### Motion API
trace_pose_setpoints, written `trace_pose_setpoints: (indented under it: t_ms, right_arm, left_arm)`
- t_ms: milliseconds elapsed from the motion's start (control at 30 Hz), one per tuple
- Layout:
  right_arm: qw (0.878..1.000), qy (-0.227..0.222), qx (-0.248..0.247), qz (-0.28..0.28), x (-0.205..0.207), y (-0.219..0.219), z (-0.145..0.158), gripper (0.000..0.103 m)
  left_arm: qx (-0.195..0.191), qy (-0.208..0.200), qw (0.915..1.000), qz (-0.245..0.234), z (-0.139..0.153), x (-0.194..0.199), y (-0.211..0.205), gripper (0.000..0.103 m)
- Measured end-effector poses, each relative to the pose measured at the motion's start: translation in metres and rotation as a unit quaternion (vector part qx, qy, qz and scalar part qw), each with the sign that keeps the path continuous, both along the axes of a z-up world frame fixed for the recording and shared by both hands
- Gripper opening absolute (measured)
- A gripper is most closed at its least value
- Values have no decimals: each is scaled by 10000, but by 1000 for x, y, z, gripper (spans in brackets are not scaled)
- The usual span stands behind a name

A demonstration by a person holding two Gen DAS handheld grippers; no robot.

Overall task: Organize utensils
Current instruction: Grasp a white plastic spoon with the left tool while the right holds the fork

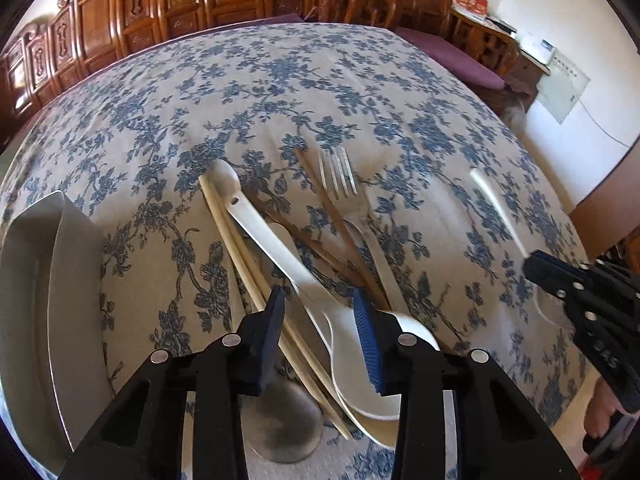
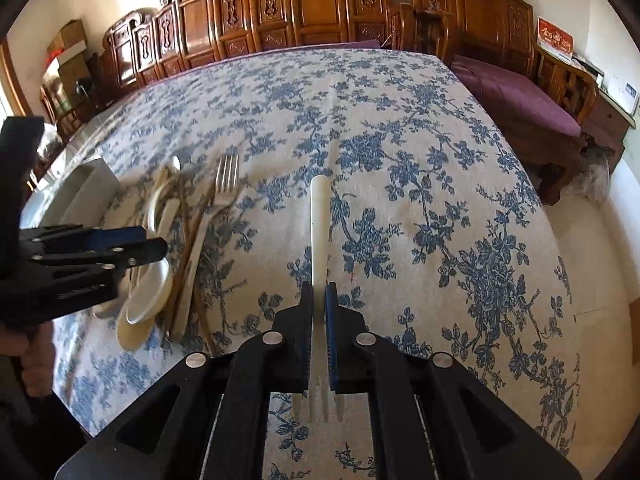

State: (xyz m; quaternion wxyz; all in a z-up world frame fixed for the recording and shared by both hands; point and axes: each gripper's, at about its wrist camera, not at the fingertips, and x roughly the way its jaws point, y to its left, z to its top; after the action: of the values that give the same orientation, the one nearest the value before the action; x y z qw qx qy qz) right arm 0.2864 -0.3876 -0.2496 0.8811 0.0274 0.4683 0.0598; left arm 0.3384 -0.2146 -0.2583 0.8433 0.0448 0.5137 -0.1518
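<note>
A heap of utensils lies on the flowered tablecloth: white spoons [image 1: 352, 344], pale chopsticks [image 1: 240, 248], brown chopsticks [image 1: 332, 220], a metal fork [image 1: 340, 176] and a metal spoon [image 1: 280, 424]. My left gripper [image 1: 320, 296] hovers just over the heap with its jaws apart. A white spoon's neck and the pale chopsticks lie between the blue pads, which do not touch them. My right gripper [image 2: 319, 287] is shut on a white plastic fork [image 2: 320, 220], lifted off the cloth, with the handle pointing away and the tines toward the camera. From the left wrist view it sits at the right [image 1: 532, 264].
A grey tray [image 1: 40, 300] lies on the table left of the heap, also seen as the tray [image 2: 84, 192] from the right wrist. Carved wooden chairs [image 2: 304, 4] line the far edge. A purple-cushioned bench [image 2: 516, 92] stands to the right. A hand [image 1: 604, 412] grips the right tool.
</note>
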Motion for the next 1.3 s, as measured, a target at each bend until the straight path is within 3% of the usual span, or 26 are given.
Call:
trace_pose_setpoints:
  t_ms: [100, 267, 433, 800, 900, 1100, 1300]
  right_arm:
    - [10000, -24, 49, 15, 0, 1, 2, 7]
    - [9999, -78, 50, 55, -2, 7, 5, 7]
    - [9999, -93, 18, 92, -3, 12, 7, 7]
    - [9998, -92, -31, 198, -5, 19, 8, 7]
    - [9997, -94, -37, 223, -5, 20, 8, 7]
    - [9997, -83, -32, 213, -5, 19, 7, 7]
    - [9997, -74, 16, 228, -5, 19, 7, 7]
  left_arm:
    - [50, -8, 10000, 6, -2, 2, -3, 31]
    - [64, -84, 9999, -39, 1, 2, -10, 6]
    - [109, -308, 9993, -165, 10, -5, -13, 0]
    - [27, -259, 9995, -152, 14, -2, -7, 0]
    - [24, -331, 9991, -264, 16, -1, -11, 12]
    - [274, -235, 9987, -358, 6, 6, -21, 13]
    - [221, -118, 9990, -357, -3, 11, -20, 13]
